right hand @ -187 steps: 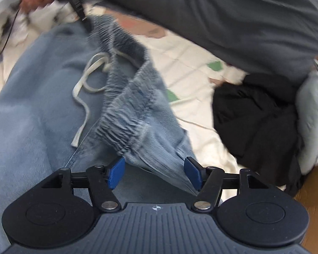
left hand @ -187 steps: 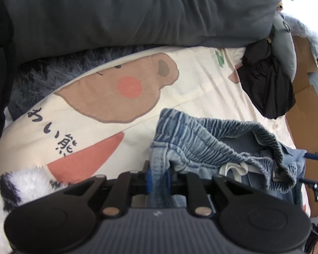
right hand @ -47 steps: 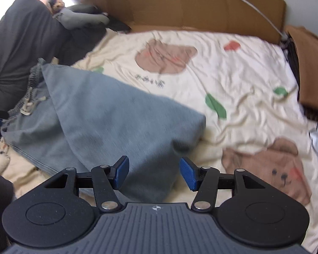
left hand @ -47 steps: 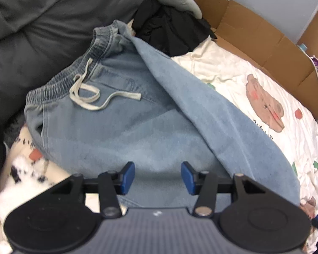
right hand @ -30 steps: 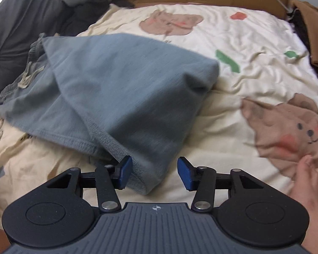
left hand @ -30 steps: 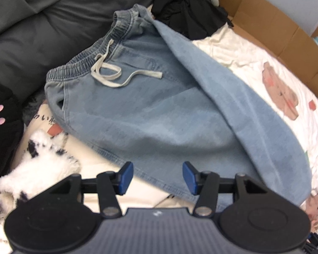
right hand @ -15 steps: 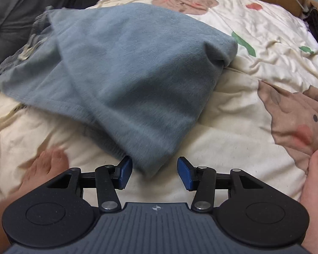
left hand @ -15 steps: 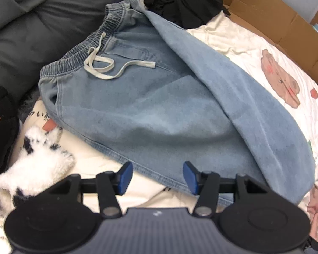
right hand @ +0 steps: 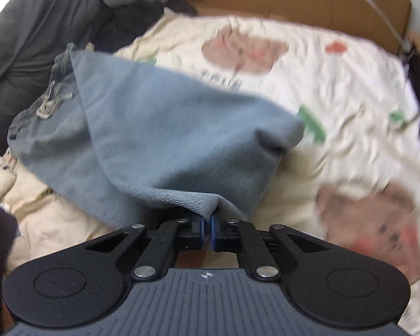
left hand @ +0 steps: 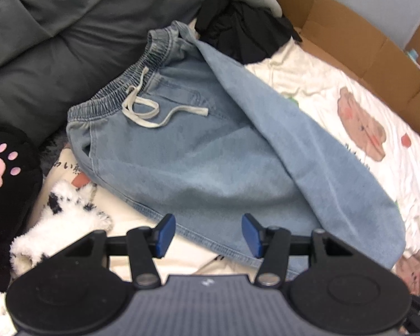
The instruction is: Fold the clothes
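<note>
**Right wrist view: hem pinched, trousers run away up-left**

Right gripper is clamped on the hem of the light blue denim drawstring trousers; their length stretches away up-left toward the waistband. Left gripper hovers half-spread, empty, above the near edge.

We see the sheet smeared by blur in the right wrist view, its bear prints unreadable. The jeans hide the sheet beneath them, and the black cushion runs off the left edge.
</note>
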{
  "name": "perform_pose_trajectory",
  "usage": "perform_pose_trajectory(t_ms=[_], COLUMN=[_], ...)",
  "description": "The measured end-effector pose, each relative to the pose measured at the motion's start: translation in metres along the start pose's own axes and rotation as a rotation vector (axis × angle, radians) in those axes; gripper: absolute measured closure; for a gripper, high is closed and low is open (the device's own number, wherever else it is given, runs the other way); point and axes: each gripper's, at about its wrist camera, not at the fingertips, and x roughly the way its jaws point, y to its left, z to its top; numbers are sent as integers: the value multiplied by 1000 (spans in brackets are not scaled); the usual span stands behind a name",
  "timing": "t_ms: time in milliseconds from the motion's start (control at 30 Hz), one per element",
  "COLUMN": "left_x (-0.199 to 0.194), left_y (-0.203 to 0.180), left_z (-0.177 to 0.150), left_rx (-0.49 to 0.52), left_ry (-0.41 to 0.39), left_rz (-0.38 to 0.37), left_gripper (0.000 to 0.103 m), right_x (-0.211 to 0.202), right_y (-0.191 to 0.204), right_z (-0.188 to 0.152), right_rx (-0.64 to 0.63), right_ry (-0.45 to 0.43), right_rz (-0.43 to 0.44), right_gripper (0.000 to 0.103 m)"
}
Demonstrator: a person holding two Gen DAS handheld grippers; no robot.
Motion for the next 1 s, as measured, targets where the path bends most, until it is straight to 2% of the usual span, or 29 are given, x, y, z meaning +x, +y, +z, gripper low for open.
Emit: perform_pose_trajectory(t_ms=[267, 467, 733, 1000], left_x=[-44, -62, -46, -3], left_y=[15, 27, 19, -13], left_z=[9, 27, 74, 130], left_rx=[-52, -96, -138, -161], left_ry=[-73, -113, -126, -108], left_rz=[26, -8, -64, -87], left_gripper=[46, 43, 43, 42], right_x=[-39, -55, -57, -18], right_y=[-16, -22, -39, -71], right_z=[66, 119, 189, 235], right_rx=[-82, -184, -235, -285], right_ry=[-13, 17, 89, 197], right_rz=[-40, -73, -119, -147], right_gripper=[101, 101, 101, 101])
